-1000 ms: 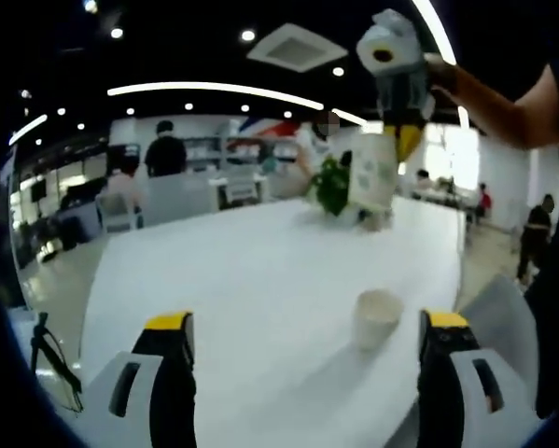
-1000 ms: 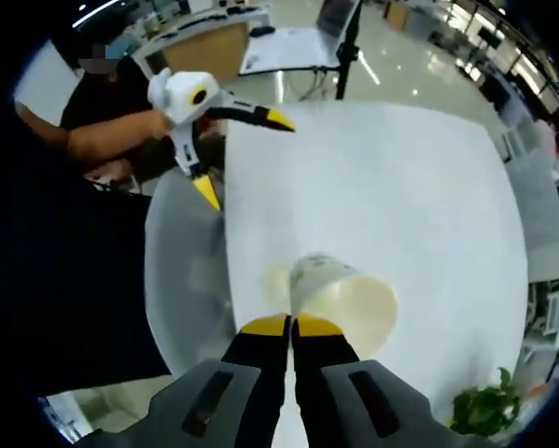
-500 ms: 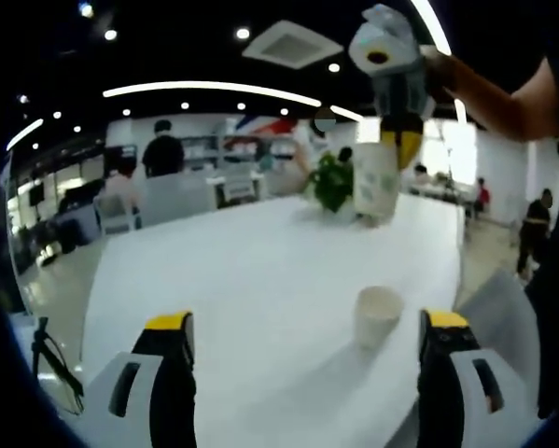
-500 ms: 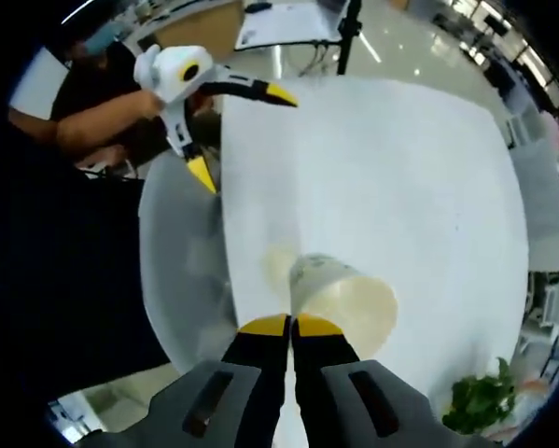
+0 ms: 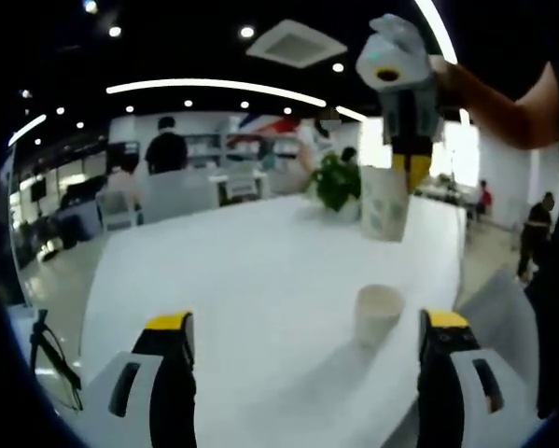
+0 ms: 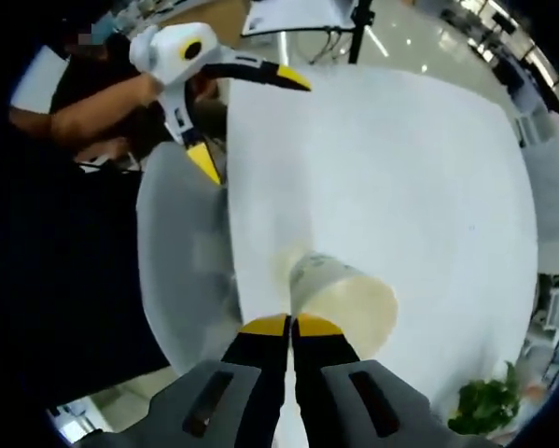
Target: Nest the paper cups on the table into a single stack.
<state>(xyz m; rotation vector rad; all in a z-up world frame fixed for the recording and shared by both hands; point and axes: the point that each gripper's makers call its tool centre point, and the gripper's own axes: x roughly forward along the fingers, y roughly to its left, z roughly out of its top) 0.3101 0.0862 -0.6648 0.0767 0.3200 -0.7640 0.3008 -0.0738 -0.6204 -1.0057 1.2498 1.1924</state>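
Cup (image 5: 384, 203) upright, rim pinched by right gripper (image 5: 411, 168)

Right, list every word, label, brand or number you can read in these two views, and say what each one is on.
No text can be read.
held paper cup: greenish print on its side, too blurred to read; in the right gripper view a faint mark, also unreadable.
paper cup on the table: plain, no print visible.
back wall: a red and blue graphic, no legible letters.
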